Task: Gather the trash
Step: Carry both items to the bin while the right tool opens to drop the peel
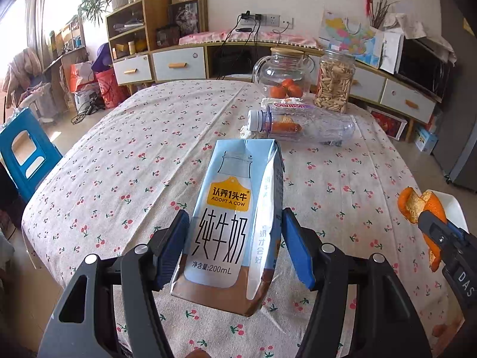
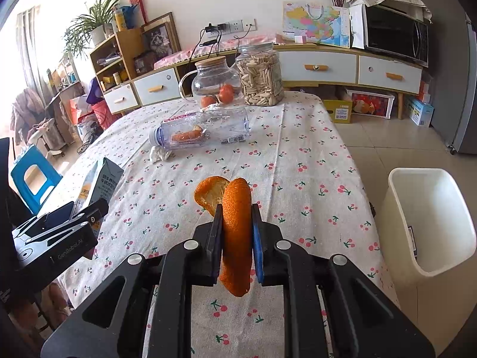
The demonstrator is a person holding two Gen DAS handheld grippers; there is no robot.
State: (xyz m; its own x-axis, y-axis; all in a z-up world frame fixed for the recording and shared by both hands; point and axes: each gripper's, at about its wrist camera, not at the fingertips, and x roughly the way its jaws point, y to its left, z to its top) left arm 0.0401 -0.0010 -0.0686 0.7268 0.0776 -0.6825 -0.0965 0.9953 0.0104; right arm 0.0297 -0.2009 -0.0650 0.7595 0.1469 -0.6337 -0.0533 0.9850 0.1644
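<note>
My left gripper (image 1: 235, 223) is shut on a light-blue milk carton (image 1: 235, 208), held upright above the cherry-print tablecloth (image 1: 134, 155). My right gripper (image 2: 237, 223) is shut on a curled strip of orange peel (image 2: 235, 232), lifted over the table. In the left wrist view the right gripper (image 1: 429, 217) and its peel (image 1: 417, 205) show at the right edge. The right wrist view has the left gripper (image 2: 77, 208) and carton (image 2: 101, 182) at its left. A white bin (image 2: 429, 223) stands on the floor beside the table's right edge. A clear plastic bottle (image 2: 205, 129) lies on its side mid-table, beside a crumpled tissue (image 2: 161, 155).
A glass jug (image 2: 214, 86) holding oranges and a jar of seeds (image 2: 261, 74) stand at the table's far end. A blue stool (image 1: 25, 155) sits by the left side. Drawers, shelves and a microwave (image 2: 393, 32) line the back wall.
</note>
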